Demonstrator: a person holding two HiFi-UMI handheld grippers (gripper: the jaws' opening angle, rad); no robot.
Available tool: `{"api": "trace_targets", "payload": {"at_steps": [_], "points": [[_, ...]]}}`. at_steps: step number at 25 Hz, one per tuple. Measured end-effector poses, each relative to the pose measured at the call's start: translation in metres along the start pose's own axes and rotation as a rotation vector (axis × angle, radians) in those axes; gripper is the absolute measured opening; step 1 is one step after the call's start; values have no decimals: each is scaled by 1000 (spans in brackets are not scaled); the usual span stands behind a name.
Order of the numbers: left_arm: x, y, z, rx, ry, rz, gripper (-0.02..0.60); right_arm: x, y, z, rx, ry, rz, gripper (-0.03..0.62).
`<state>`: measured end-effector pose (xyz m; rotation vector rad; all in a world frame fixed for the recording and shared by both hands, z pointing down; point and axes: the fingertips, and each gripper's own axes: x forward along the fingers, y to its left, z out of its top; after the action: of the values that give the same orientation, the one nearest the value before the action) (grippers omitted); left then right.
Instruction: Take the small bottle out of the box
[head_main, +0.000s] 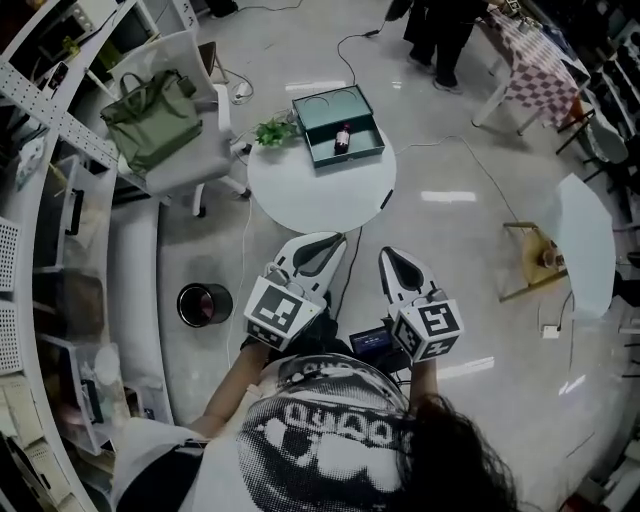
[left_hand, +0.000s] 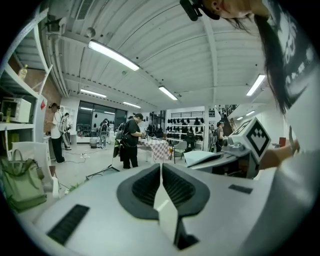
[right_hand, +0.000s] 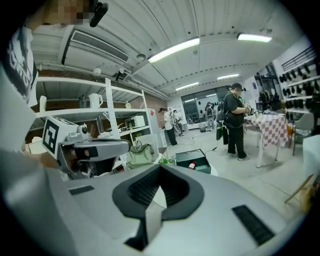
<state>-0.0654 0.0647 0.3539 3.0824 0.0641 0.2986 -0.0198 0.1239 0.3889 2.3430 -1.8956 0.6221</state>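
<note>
approach step: my left gripper (head_main: 333, 241) and right gripper (head_main: 389, 253) are both closed tight and empty. the small bottle (head_main: 342, 137) lies in the open green box (head_main: 322, 104) on the round white table (head_main: 320, 195), well ahead of both. next i'd reach in and spread one gripper's jaws around it.

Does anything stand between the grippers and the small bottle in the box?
Only the low near wall of the box. The small bottle is inside it, at the far side of the table; the table in front is bare, and the plant sits left of the box.
</note>
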Motion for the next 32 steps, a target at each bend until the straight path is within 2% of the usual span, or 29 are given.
{"api": "trace_targets", "payload": {"at_steps": [9,21,26,32], "points": [[15,55,-15,-45,18,-1,21,53,-8,3,10,34,-15,0],[36,76,-28,-88,48,21,21,85,-26,-4,28,92,19,0],[55,92,-33,-114,74,64,21,106,-41,-1,32,119,71,0],[94,118,-27,-95,86,146,21,144,-80,7,23,154,153,0]]}}
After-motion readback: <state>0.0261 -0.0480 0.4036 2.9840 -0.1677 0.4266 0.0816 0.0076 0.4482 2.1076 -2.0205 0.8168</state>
